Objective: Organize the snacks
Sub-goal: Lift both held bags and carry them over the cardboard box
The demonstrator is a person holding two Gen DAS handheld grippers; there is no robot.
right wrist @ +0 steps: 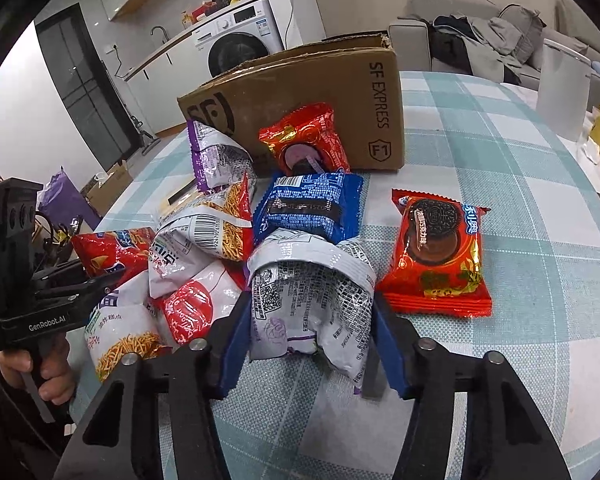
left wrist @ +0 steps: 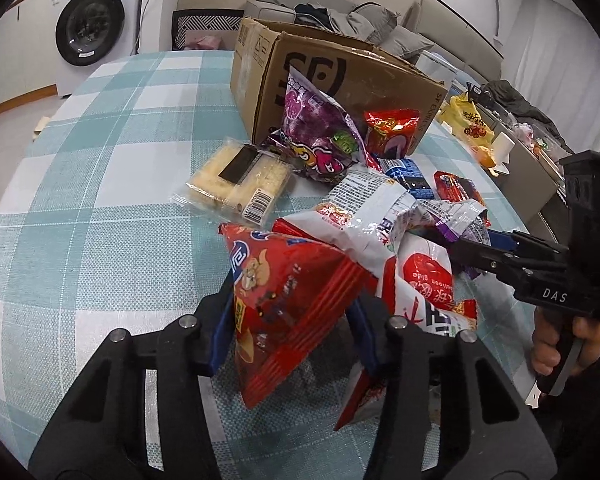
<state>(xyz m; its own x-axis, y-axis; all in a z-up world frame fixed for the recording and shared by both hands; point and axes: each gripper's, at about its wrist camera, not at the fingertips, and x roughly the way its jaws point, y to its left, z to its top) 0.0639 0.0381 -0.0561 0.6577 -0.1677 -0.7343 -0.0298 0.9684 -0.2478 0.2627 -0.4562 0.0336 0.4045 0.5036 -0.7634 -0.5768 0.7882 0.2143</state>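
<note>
Both claws are nearly closed on light, crinkly, slippery packets in the table pile: left gripper [left wrist: 294, 332] pinches the red chip bag [left wrist: 284, 296], right gripper [right wrist: 306, 344] the silver-purple pouch [right wrist: 308, 296] (grip mid-body, gently; contents crush), cardboard box [right wrist: 300, 92] beyond

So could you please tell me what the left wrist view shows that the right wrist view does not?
Only the left wrist view shows the left claw shut on the red chip bag and the cheese-coloured cracker pack. Only the right shows the right claw shut on the silver packet and the red Oreo packet. Both show the cardboard box.
</note>
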